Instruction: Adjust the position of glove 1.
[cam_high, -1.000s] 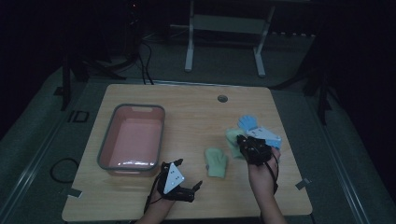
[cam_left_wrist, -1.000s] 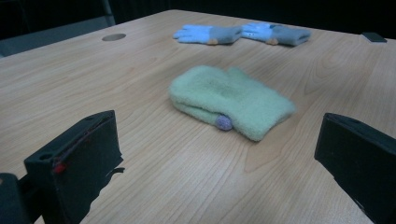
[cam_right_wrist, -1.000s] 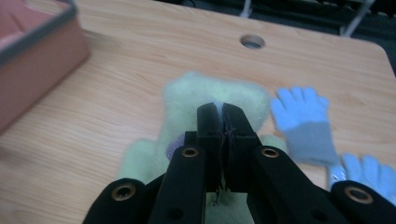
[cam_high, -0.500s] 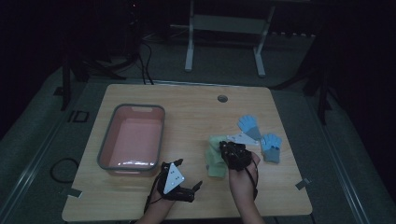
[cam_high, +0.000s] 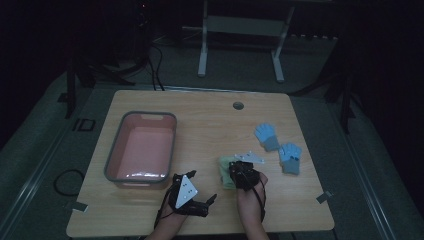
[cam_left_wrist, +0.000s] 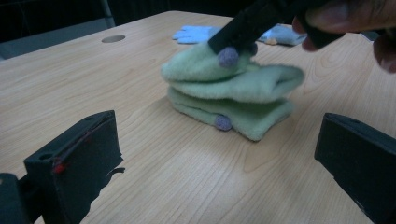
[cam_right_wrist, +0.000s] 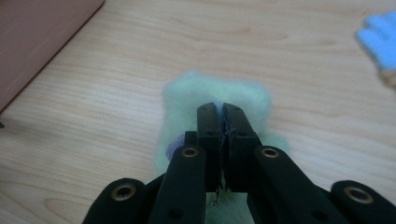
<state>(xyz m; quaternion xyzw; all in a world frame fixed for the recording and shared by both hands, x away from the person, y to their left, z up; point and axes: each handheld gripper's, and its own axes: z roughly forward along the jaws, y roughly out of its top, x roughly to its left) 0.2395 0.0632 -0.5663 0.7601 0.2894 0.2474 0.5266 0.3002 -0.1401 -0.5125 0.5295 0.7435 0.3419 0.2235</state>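
Green fleece gloves (cam_left_wrist: 231, 95), stacked just right of the pink basin (cam_high: 142, 147), are pinched by the closed right gripper (cam_right_wrist: 221, 116), best lifted slowly while the left gripper (cam_left_wrist: 219, 177) is held open nearby.

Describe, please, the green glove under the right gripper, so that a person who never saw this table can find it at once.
Start from the pink tub at the left of the wooden table. To its right, near the front edge, lies the green glove, fleecy and stacked on a second one, with the shut right gripper over it. Unlike the two blue gloves farther right, it is pale green with a purple dot.
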